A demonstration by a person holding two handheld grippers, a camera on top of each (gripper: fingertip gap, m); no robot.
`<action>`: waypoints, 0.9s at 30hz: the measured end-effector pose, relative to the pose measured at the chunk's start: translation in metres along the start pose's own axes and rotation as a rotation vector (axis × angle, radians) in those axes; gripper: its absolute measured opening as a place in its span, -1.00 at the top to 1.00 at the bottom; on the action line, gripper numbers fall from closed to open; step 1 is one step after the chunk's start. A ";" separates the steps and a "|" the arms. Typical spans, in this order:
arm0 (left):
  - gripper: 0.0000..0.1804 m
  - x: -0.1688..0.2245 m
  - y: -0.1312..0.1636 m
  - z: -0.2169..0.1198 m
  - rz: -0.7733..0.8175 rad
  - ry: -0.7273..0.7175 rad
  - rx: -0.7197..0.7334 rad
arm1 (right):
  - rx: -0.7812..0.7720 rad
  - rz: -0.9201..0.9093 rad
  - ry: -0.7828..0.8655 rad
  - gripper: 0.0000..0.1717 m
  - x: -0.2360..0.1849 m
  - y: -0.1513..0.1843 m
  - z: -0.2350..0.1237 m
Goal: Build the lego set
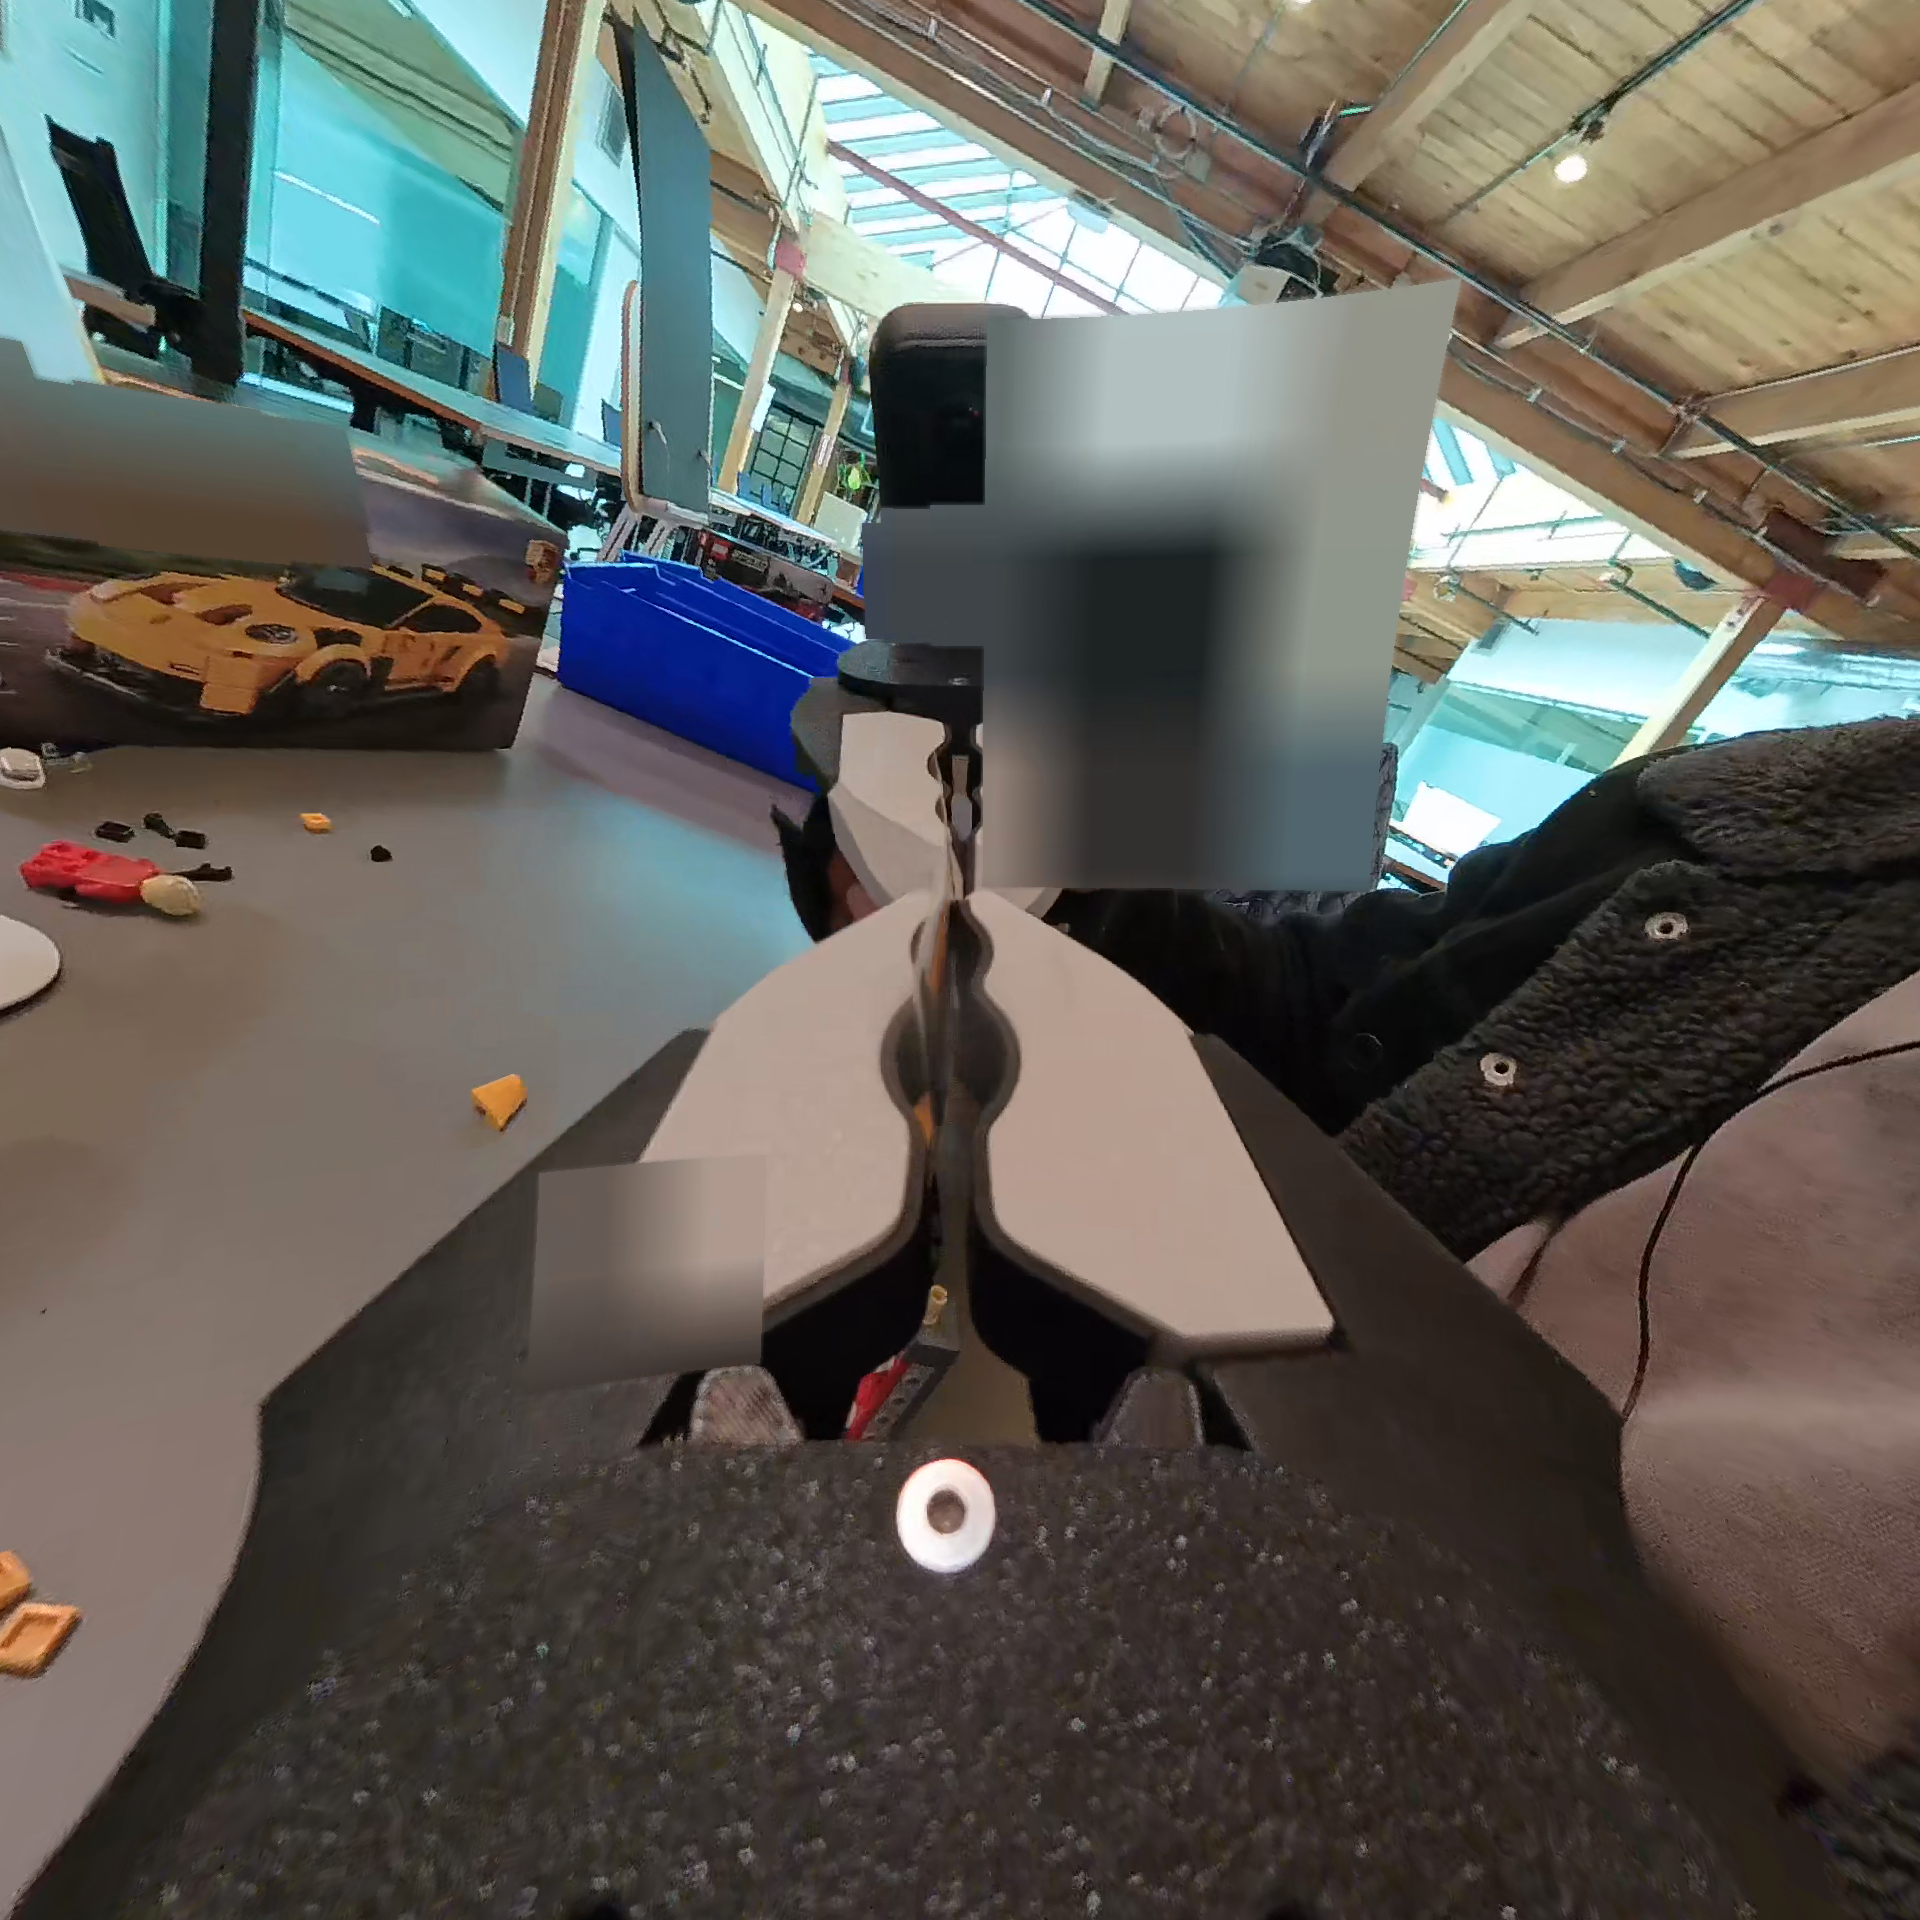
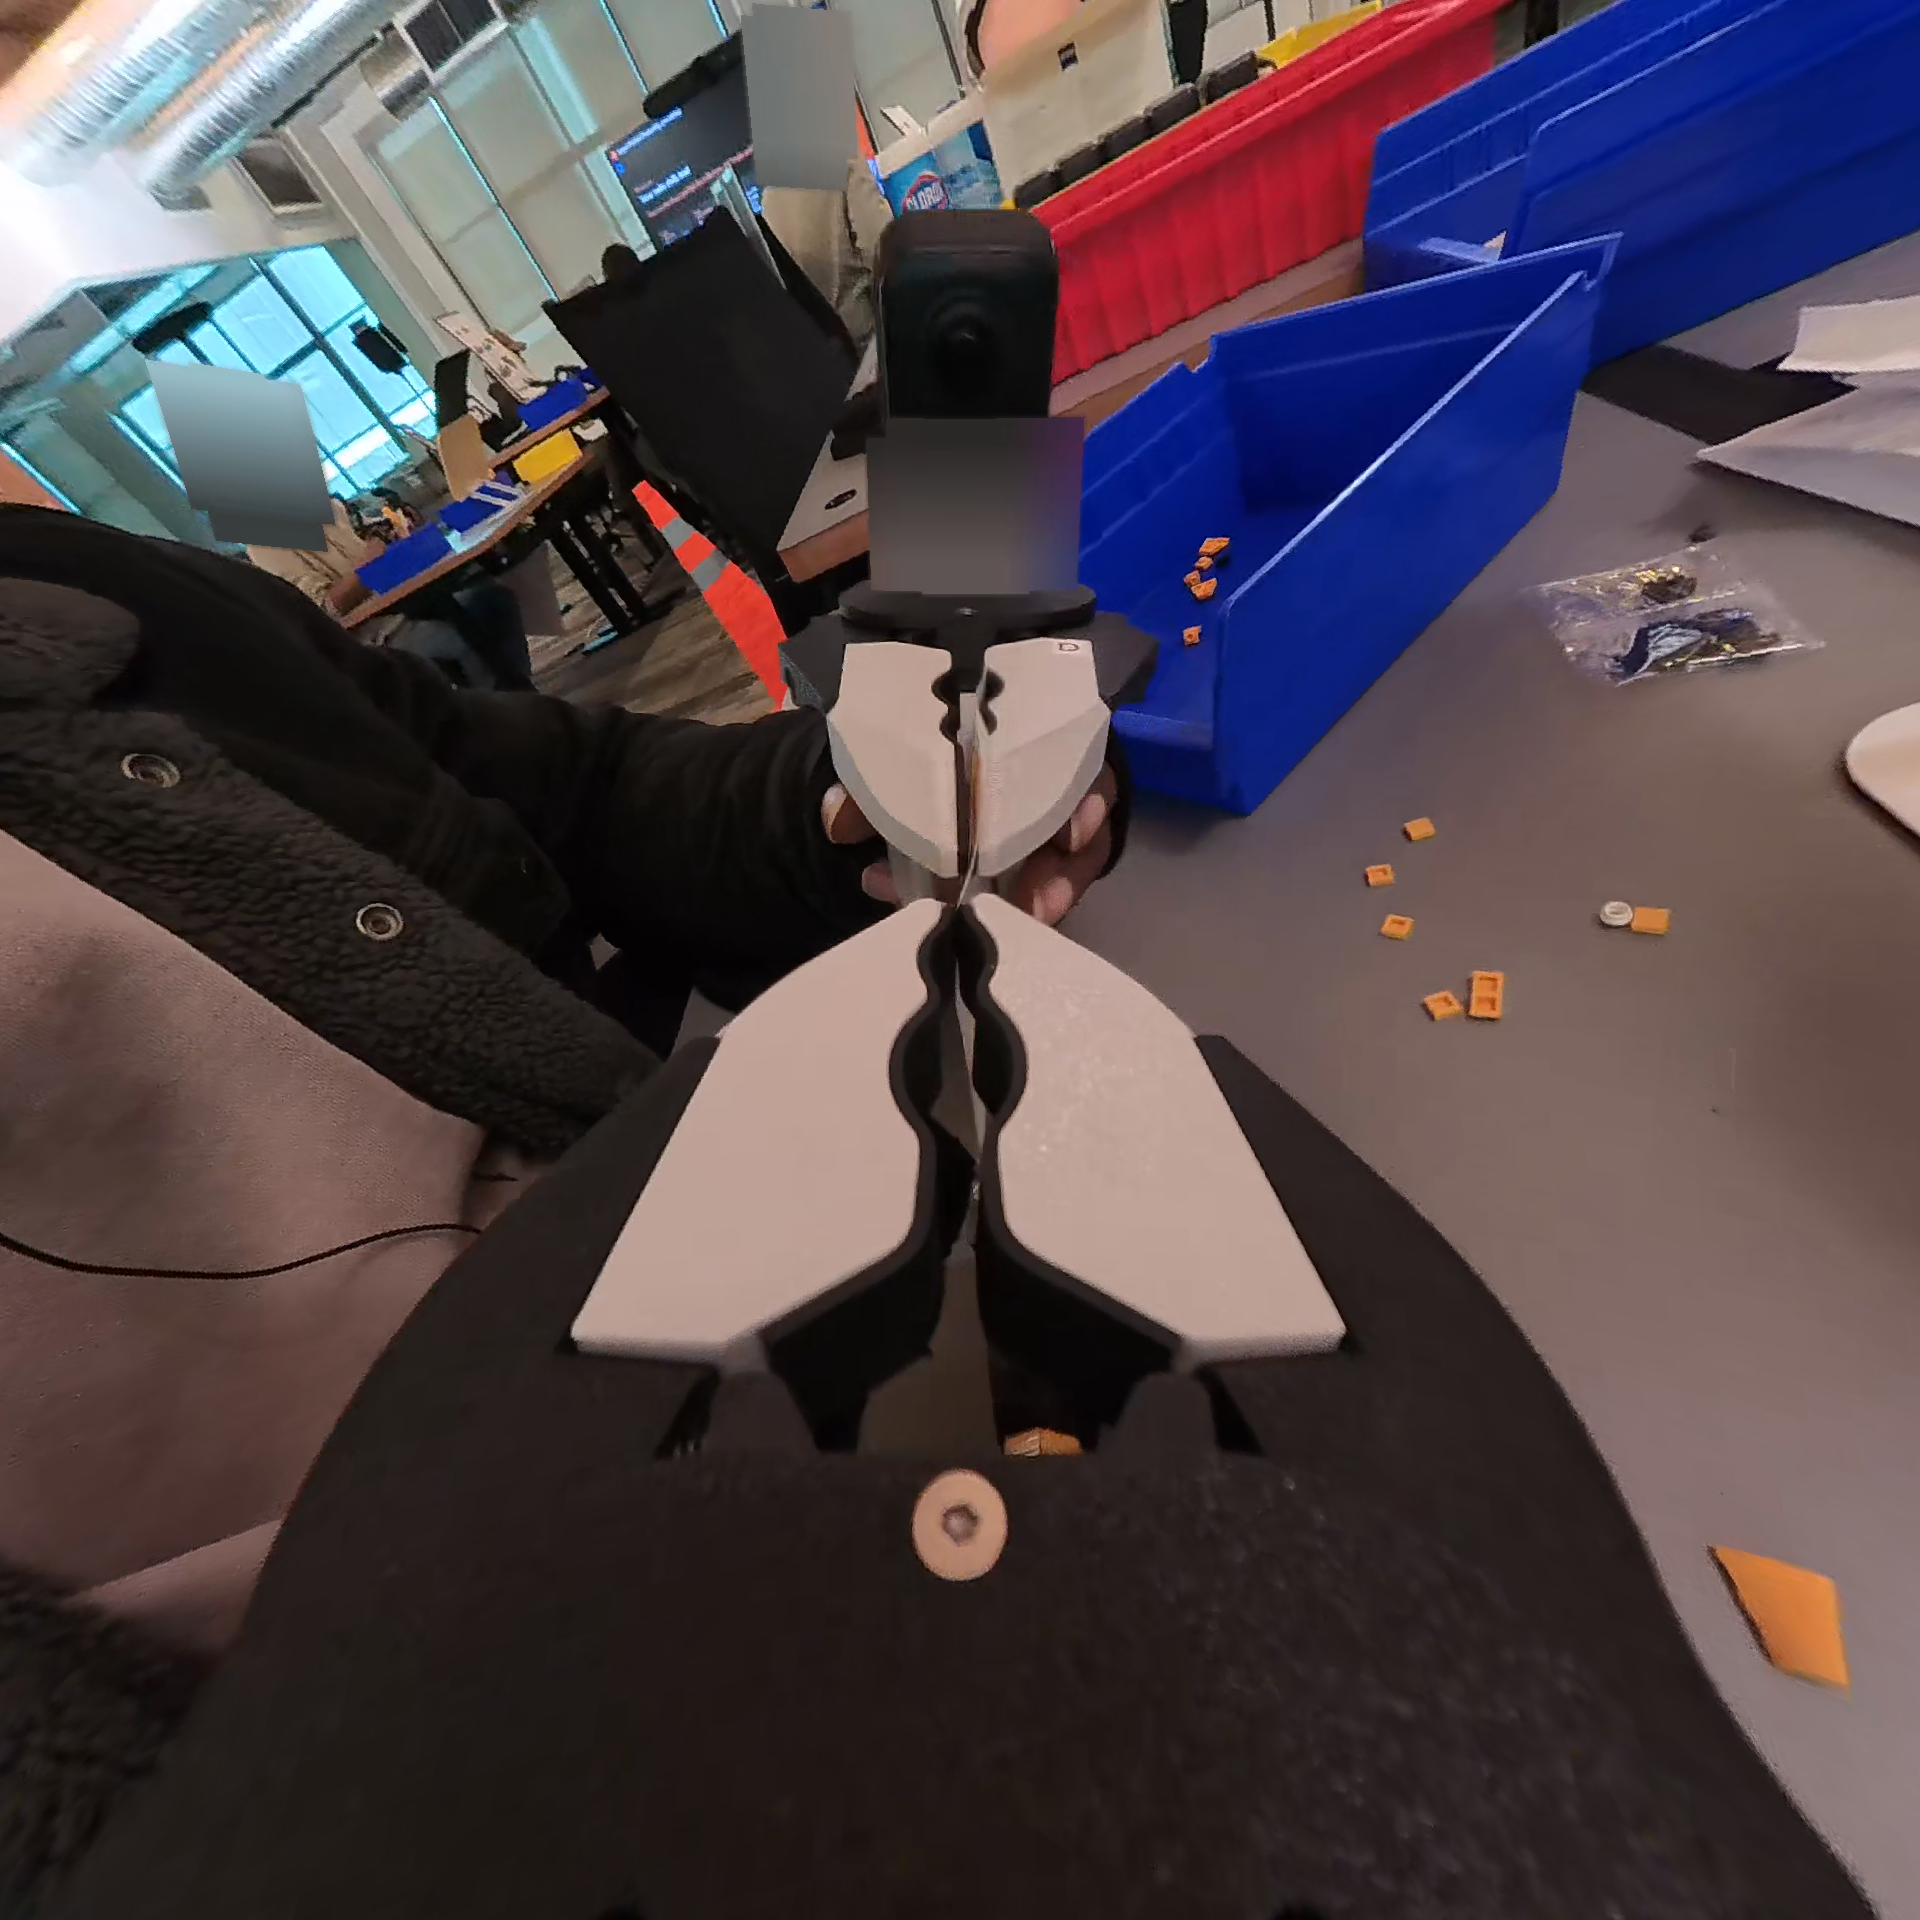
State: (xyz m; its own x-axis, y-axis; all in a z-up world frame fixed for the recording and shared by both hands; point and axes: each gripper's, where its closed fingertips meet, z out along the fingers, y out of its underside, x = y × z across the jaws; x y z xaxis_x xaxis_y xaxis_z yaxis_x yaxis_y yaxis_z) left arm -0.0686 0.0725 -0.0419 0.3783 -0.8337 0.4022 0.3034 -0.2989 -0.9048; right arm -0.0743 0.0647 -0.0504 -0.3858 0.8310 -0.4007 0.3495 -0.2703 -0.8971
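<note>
Left gripper [image 1: 951, 904]: white fingers [image 1: 831, 1091] brought together, clamped on a thin clear film [image 1: 935, 997] seen edge-on in the slot between them. Film glossy and very thin, with faint orange glints; kind not certain from this angle, possibly a small bag.

Right gripper [image 2: 958, 906]: fingers [image 2: 1101, 1091] likewise closed, pinching the same film [image 2: 971, 800]. 2 grippers held nose to nose, tips almost touching, film running straight from 1 pair of jaws into the other, above the table edge and close to the person's body. Contents of the film, if any, not visible.

Behind the left gripper, in the right wrist view: a hand [image 2: 1049, 862] wrapped round its body; black fleece jacket [image 2: 312, 831] over a grey top.

Farther out, on the grey table [image 2: 1455, 1195]:
- orange pieces [image 2: 1486, 992], scattered loose, about 6 near the right gripper, 1 beside a small white round piece [image 2: 1614, 914];
- orange wedge [image 1: 499, 1099] near the left gripper, apart from the rest;
- red piece [image 1: 88, 871] and a few black bits [image 1: 156, 831], well to the left;
- blue bin [image 2: 1351, 582], open-fronted, with several orange pieces inside;
- clear bag [image 2: 1673, 623] of dark parts, lying flat, well apart from both grippers;
- box [image 1: 260, 644] bearing a picture of a yellow car, standing at the far left.
</note>
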 end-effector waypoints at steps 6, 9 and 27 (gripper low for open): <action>1.00 -0.017 0.006 -0.002 -0.158 -0.057 -0.033 | 0.049 -0.325 0.251 0.92 0.020 -0.017 -0.013; 1.00 -0.021 0.014 -0.002 -0.278 -0.043 -0.062 | -0.050 -0.677 0.393 0.85 0.017 -0.017 -0.016; 1.00 0.004 0.044 0.001 -0.029 0.048 -0.325 | -0.373 -0.826 0.217 0.81 0.007 0.032 0.004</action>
State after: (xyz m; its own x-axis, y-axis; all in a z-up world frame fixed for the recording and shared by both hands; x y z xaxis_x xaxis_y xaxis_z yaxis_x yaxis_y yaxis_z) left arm -0.0526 0.0569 -0.0795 0.3293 -0.8413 0.4287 0.0155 -0.4491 -0.8933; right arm -0.0689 0.0601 -0.0828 -0.4795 0.7732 0.4151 0.3018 0.5894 -0.7493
